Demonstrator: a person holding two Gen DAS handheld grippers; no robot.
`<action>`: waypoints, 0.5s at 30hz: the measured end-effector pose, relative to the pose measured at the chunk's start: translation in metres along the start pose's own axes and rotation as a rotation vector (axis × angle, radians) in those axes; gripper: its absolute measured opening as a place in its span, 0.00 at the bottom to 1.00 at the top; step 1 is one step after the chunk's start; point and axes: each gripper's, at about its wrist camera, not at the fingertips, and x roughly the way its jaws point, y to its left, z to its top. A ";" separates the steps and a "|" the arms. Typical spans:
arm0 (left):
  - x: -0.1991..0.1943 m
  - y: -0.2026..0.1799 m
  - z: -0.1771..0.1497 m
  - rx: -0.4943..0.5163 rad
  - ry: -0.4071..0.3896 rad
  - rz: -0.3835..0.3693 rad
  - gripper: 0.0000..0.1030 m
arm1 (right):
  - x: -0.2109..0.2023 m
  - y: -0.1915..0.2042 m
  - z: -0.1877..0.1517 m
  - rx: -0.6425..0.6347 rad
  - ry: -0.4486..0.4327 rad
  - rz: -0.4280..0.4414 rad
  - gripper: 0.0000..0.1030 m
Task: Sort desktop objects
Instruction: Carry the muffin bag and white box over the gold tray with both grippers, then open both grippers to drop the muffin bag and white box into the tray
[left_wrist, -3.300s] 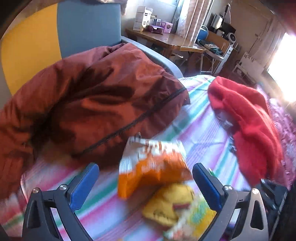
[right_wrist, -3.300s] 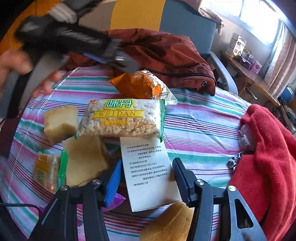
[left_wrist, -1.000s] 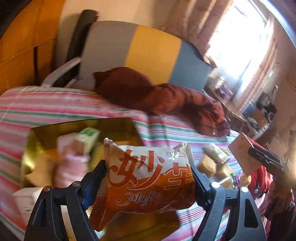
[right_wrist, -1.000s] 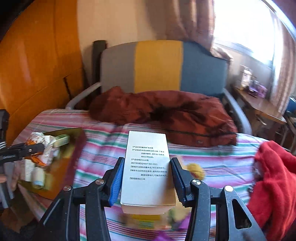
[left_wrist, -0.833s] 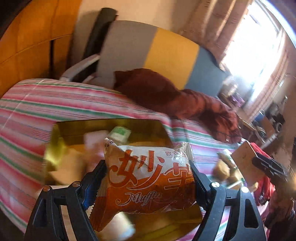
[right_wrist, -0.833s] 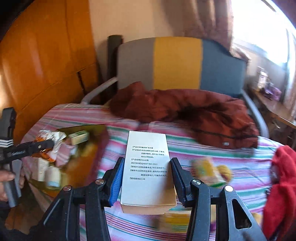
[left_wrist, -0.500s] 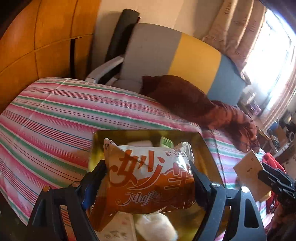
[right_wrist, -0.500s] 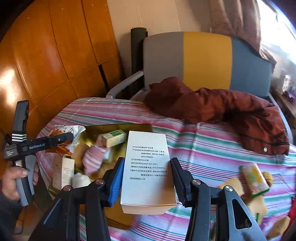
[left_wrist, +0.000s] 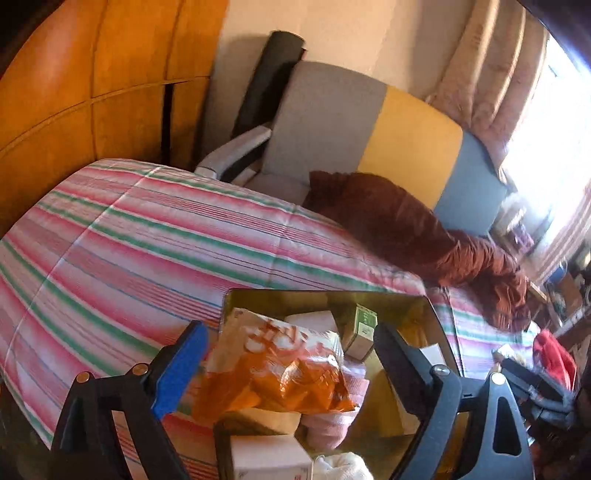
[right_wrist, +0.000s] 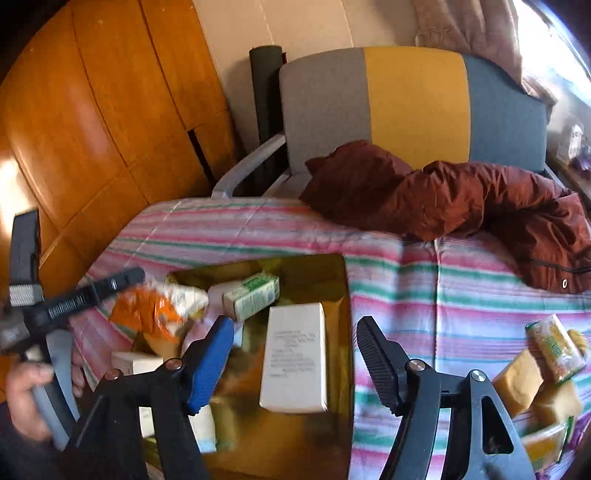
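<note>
My left gripper (left_wrist: 288, 328) hangs over an open gold box (left_wrist: 325, 295). Its jaws are opening, and the orange snack bag (left_wrist: 273, 373) sags loose between them, clear of both pads, onto the items inside. My right gripper (right_wrist: 295, 325) is above the same gold box (right_wrist: 332, 273) with its jaws opening too. The white printed carton (right_wrist: 295, 358) lies in the box below them, free of the pads. In the right wrist view the orange bag (right_wrist: 147, 314) shows at the left gripper's finger (right_wrist: 92, 291), which a hand (right_wrist: 22, 391) holds.
The box also holds a small green-and-white carton (right_wrist: 251, 295) and other white packs. Yellow cakes and snack packets (right_wrist: 550, 350) lie on the striped cloth (right_wrist: 461, 295) to the right. A rust-brown jacket (right_wrist: 461, 199) drapes from the chair (right_wrist: 413, 103) behind; a wooden wall stands on the left.
Both grippers swung left until they stood over the gold box. Each had been shut on its item; both jaws have now spread, and the orange bag and white carton have dropped free.
</note>
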 end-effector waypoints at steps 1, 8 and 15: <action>-0.004 0.004 -0.003 -0.016 -0.005 0.001 0.90 | 0.000 0.001 -0.004 -0.004 0.007 -0.003 0.68; -0.037 0.012 -0.032 -0.034 -0.049 0.065 0.90 | -0.011 0.006 -0.037 -0.046 0.027 -0.025 0.68; -0.037 -0.023 -0.058 0.133 -0.027 0.104 0.83 | -0.021 0.010 -0.058 -0.056 0.024 -0.041 0.68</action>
